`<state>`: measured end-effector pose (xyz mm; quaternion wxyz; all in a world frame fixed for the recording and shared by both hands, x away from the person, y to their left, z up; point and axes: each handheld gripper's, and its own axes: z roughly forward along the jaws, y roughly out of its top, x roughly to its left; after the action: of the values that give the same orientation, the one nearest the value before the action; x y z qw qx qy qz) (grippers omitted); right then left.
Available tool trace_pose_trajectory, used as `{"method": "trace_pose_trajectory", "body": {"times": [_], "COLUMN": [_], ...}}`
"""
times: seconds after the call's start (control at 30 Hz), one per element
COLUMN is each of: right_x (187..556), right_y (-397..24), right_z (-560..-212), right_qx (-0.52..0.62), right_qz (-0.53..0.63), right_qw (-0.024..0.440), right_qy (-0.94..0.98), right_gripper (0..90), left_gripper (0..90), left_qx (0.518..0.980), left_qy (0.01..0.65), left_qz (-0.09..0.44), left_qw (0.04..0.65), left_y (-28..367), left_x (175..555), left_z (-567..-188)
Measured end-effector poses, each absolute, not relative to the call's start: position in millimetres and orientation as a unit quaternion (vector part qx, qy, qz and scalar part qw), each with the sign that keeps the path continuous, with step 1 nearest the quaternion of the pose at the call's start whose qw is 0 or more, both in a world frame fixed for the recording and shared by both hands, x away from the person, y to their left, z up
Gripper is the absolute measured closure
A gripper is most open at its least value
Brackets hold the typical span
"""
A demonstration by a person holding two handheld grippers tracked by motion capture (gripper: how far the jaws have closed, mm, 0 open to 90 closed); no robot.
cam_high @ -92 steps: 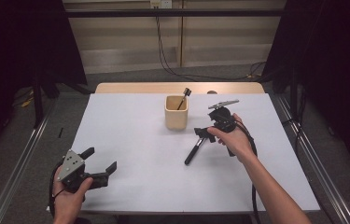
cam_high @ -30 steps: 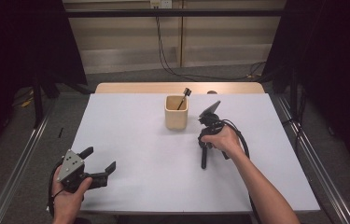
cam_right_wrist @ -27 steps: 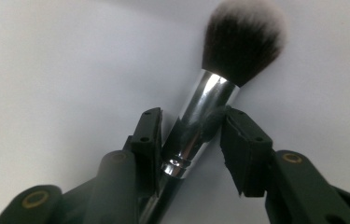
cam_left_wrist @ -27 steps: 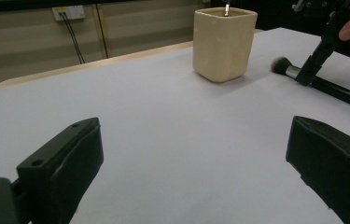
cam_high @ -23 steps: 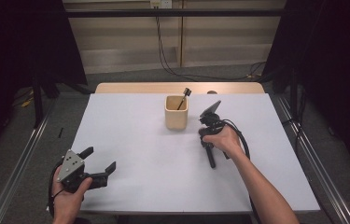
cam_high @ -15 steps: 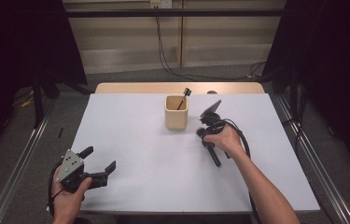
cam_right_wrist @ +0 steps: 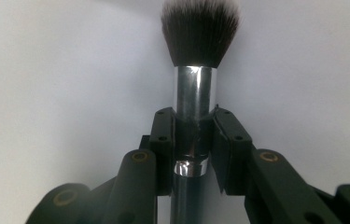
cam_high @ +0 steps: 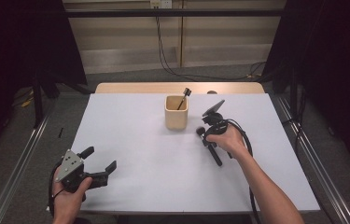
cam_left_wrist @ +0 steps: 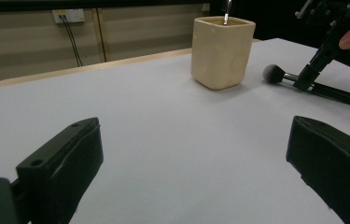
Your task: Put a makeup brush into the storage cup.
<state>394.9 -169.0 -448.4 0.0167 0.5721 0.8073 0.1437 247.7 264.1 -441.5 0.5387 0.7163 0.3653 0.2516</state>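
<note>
Both our jaws on the right gripper (cam_right_wrist: 193,135) pinch the makeup brush (cam_right_wrist: 196,70) at its ferrule; our left gripper (cam_high: 99,167) gapes wide, holding nothing.

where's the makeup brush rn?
High view: makeup brush lies on the table's right half, just right of the beige cup, clamped at its ferrule in the right claw.

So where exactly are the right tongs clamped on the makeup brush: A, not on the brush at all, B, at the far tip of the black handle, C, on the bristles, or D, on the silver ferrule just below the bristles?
D: in the right gripper view the right tongs press on both sides of the makeup brush at its silver ferrule, with the bristles free beyond them.
</note>
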Motion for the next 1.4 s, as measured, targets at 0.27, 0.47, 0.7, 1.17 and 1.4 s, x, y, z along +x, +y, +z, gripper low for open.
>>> {"method": "trace_pose_trajectory", "body": {"times": [0.27,0.47,0.7,1.17,1.4], "right_x": [387.2,381.6,374.6,355.7,346.2], "right_y": [-175.9,-183.5,-191.4,-200.7,-201.6], "right_z": [-437.7,-431.3,-427.8,-420.4,-421.1], "right_qx": [0.561,0.553,0.544,0.523,0.5], "right_qz": [0.183,0.222,0.267,0.358,0.419], "right_qw": [0.026,0.046,0.065,0.106,0.132], "right_qy": [0.807,0.802,0.793,0.767,0.746], "right_gripper": [71.8,71.8,71.8,71.8,71.8], "left_gripper": [3.5,3.5,3.4,3.3,3.3], "left_qx": [0.714,0.712,0.71,0.707,0.706], "left_qy": [0.365,0.367,0.367,0.373,0.373], "left_qz": [0.247,0.247,0.247,0.25,0.25], "left_qw": [0.544,0.546,0.548,0.546,0.547], "left_y": [261.1,261.1,261.1,263.6,263.2], "left_x": [247.9,247.8,247.7,248.9,248.8], "left_z": [-441.9,-441.9,-441.7,-442.3,-442.0]}}
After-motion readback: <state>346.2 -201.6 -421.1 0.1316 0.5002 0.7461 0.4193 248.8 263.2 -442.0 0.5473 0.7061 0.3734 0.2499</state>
